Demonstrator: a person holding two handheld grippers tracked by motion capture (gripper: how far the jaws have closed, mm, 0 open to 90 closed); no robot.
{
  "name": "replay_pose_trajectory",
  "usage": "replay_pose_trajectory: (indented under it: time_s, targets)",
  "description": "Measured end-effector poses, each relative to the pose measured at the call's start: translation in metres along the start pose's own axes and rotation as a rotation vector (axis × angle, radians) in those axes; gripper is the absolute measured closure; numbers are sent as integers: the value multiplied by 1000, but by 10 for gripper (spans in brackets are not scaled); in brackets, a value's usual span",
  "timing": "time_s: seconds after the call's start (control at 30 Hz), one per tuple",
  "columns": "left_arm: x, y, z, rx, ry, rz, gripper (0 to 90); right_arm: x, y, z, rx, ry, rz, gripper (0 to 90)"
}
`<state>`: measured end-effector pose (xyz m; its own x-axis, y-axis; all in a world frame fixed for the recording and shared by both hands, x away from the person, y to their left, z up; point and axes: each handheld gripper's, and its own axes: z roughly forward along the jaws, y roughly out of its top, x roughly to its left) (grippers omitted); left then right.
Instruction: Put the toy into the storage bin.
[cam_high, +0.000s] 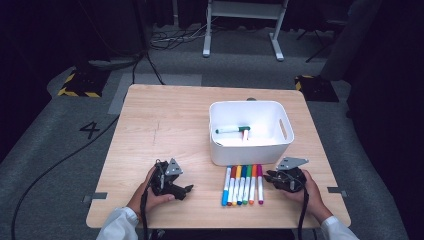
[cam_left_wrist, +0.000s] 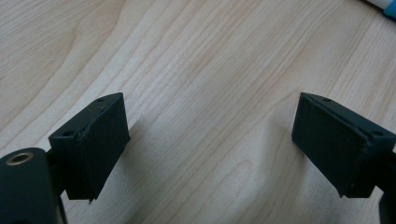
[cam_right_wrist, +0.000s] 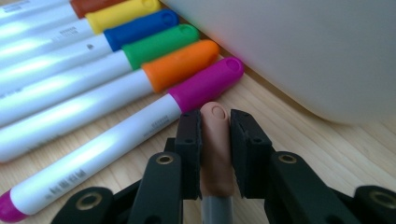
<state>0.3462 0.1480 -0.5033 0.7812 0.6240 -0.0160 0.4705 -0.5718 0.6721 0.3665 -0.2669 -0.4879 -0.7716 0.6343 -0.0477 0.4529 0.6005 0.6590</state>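
The right tool (cam_right_wrist: 215, 128) is clamped on a tan-capped marker pen (cam_right_wrist: 215, 140); the left tool (cam_left_wrist: 210, 140) is wide apart over the wooden worktop (cam_left_wrist: 196, 56).

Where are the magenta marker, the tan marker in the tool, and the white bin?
magenta marker (cam_right_wrist: 205, 86), right gripper view, its cap.
tan marker (cam_right_wrist: 215, 140), right gripper view, cap between jaws.
white bin (cam_high: 245, 150), high view, front wall.

A grey floor (cam_high: 60, 150) with black cables (cam_high: 50, 170) surrounds the wooden table (cam_high: 165, 125).

The wooden bench (cam_high: 165, 120) carried a white bin (cam_high: 250, 150) beyond the right tongs (cam_high: 270, 176) and a marker row (cam_high: 242, 185) between both tongs.
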Motion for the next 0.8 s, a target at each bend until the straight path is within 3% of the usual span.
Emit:
replay_pose_trajectory:
  time_s: [0.2, 0.37, 0.53, 0.8]
  targets:
    - [-5, 1, 2, -1, 3, -10, 111, 7, 15, 12, 4, 28, -39, 752]
    - [-11, 4, 4, -1, -20, 20, 111, 10, 19, 16, -4, 69, -65, 753]
    - [-12, 4, 4, 1, -21, 19, 111, 7, 16, 12, -15, 100, -76, 753]
    - [-20, 7, 7, -1, -34, 34, 111, -1, 13, 0, -52, 105, -68, 753]
